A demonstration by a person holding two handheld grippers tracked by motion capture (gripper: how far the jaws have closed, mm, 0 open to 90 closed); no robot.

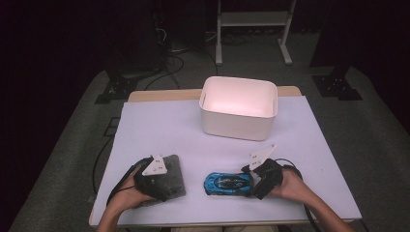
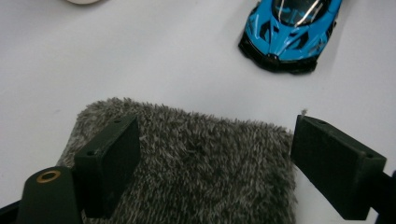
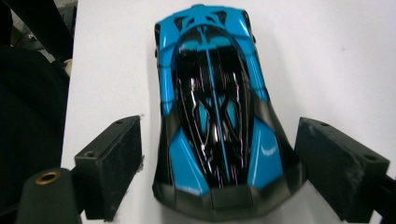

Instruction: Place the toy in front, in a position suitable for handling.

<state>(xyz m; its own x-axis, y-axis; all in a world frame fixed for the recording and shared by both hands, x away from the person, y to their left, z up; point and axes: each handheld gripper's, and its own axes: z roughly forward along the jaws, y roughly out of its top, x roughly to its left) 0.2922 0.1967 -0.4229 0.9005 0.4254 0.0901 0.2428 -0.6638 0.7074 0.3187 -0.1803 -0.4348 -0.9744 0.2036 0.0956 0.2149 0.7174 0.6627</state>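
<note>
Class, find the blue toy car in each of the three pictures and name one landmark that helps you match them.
High view: the blue toy car sits near the table's front edge, right of centre, beside the right hand-held gripper.
Left gripper view: top right corner, beyond the grey fuzzy pad.
Right gripper view: centre, lengthwise between the two open jaws.
Shared landmark: the white table surface under the car.

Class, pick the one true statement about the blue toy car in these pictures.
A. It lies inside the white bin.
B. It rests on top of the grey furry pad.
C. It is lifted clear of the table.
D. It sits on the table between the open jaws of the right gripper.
D: the blue toy car stands on the table, with the right gripper open around its near end, gaps showing on both sides.
</note>
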